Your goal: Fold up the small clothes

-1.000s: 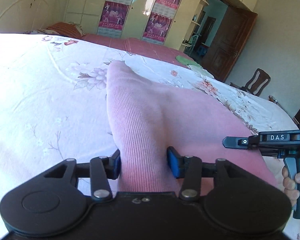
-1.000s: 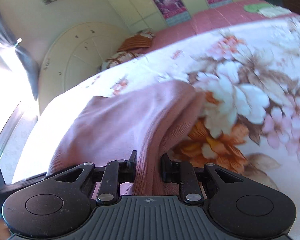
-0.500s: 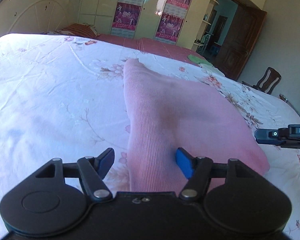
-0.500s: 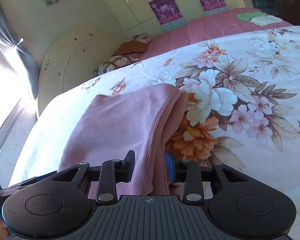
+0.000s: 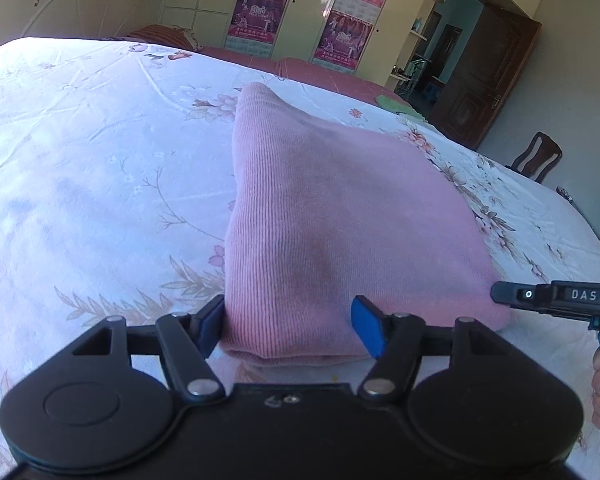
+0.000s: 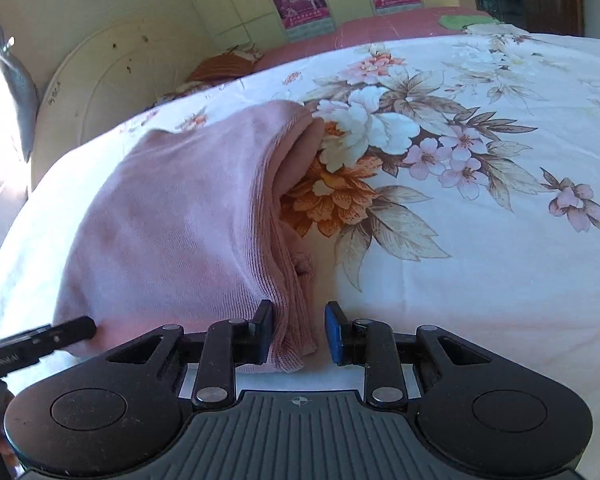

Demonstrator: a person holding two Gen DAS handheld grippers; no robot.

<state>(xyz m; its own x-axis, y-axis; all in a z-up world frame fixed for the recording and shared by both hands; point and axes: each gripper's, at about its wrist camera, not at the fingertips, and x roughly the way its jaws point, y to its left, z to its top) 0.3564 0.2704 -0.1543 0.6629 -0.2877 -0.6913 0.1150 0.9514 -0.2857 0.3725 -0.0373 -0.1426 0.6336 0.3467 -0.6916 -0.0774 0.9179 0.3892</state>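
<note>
A pink ribbed knit garment [image 5: 332, 216] lies folded on the floral bedsheet [image 5: 92, 184]. My left gripper [image 5: 288, 330] is open, its blue pads standing either side of the garment's near folded edge, which rests on the sheet. In the right wrist view the same garment [image 6: 180, 216] shows its layered edge on the right side. My right gripper [image 6: 300, 332] is open around the garment's near corner, with a gap to the right pad. Each gripper shows in the other's view: the right one [image 5: 556, 300], the left one [image 6: 36, 344].
The bed fills both views, with a white headboard [image 6: 112, 92] at one end and a red cover [image 5: 300, 72] beyond the sheet. Wardrobes with posters [image 5: 340, 36], a dark door [image 5: 484, 84] and a chair [image 5: 538, 158] stand past the bed. Small green and white cloths [image 6: 468, 22] lie far off.
Both grippers have opened and let go of the pink garment. It has dropped from being held up to lying flat and folded on the sheet.
</note>
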